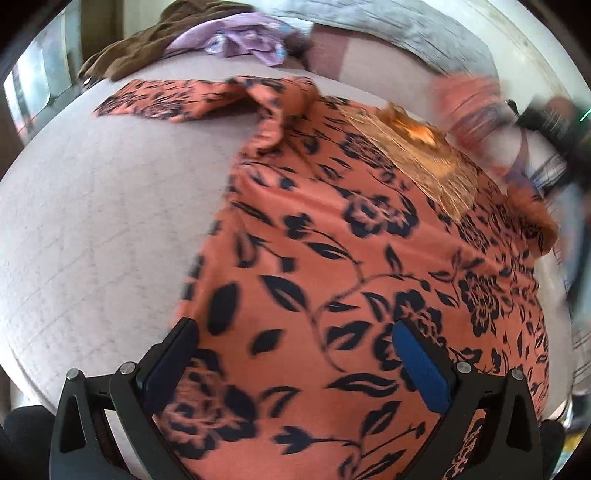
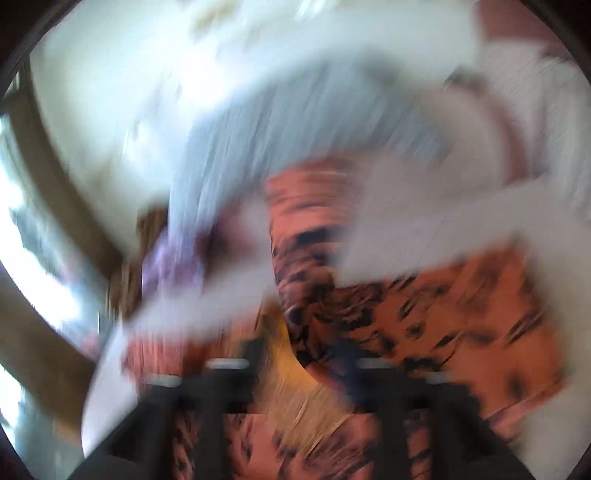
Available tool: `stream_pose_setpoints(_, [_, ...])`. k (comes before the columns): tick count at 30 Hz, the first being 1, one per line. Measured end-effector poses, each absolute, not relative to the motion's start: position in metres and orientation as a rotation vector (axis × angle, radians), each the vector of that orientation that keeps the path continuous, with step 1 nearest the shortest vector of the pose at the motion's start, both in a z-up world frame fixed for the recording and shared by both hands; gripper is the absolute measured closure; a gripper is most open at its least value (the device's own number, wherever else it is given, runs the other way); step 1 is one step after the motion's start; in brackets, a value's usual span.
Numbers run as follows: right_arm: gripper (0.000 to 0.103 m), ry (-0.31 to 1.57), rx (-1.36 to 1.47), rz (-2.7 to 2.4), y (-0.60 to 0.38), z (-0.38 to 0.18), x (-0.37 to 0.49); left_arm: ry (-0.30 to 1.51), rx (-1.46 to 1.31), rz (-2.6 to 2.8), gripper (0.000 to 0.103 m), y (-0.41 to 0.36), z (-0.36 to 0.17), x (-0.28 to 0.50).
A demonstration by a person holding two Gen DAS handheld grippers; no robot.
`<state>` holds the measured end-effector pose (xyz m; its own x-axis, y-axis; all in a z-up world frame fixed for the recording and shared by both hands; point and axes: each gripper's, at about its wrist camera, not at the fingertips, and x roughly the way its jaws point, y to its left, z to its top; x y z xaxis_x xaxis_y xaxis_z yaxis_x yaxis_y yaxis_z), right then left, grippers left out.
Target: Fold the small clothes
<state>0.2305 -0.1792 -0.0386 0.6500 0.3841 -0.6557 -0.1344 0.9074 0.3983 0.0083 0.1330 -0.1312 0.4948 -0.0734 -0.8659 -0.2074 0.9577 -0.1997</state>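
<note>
An orange garment with a dark floral print (image 1: pixel 332 258) lies spread on a pale lilac bed surface (image 1: pixel 92 221). Its gold embroidered neck patch (image 1: pixel 417 158) faces up, and one sleeve (image 1: pixel 166 99) stretches out to the far left. My left gripper (image 1: pixel 295 354) hovers open over the garment's near left part, its blue pads (image 1: pixel 421 362) wide apart and nothing pinched. The right wrist view is heavily smeared. There my right gripper (image 2: pixel 310 358) shows its dark fingers (image 2: pixel 251 354) apart above the orange garment (image 2: pixel 461 314) and the gold patch (image 2: pixel 295 398), gripping nothing.
A heap of clothes lies at the back: a brown garment (image 1: pixel 122 55), a lilac one (image 1: pixel 236 40) and a grey striped cloth (image 1: pixel 388 26). A blurred black shape (image 1: pixel 554 125) and a smeared orange fold (image 1: pixel 465 107) are at the right edge. A window (image 1: pixel 37 81) is at the far left.
</note>
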Motion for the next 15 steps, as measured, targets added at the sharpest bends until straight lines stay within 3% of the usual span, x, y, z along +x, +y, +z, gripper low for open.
stream_pose_setpoints(4, [0.008,1.050,0.288,0.283,-0.146,-0.136,0.232,1.007,-0.285,0.074,0.000,0.146,-0.110,0.011])
stream_pose_setpoints(10, [0.007,0.911,0.441,0.285,-0.206,-0.106,0.188,0.915,-0.368,-0.108,0.000,0.126,-0.075,0.074])
stream_pose_setpoints(15, [0.007,0.901,0.518,0.260,-0.247,-0.108,0.146,0.964,-0.510,-0.223,0.000,0.105,-0.083,0.163])
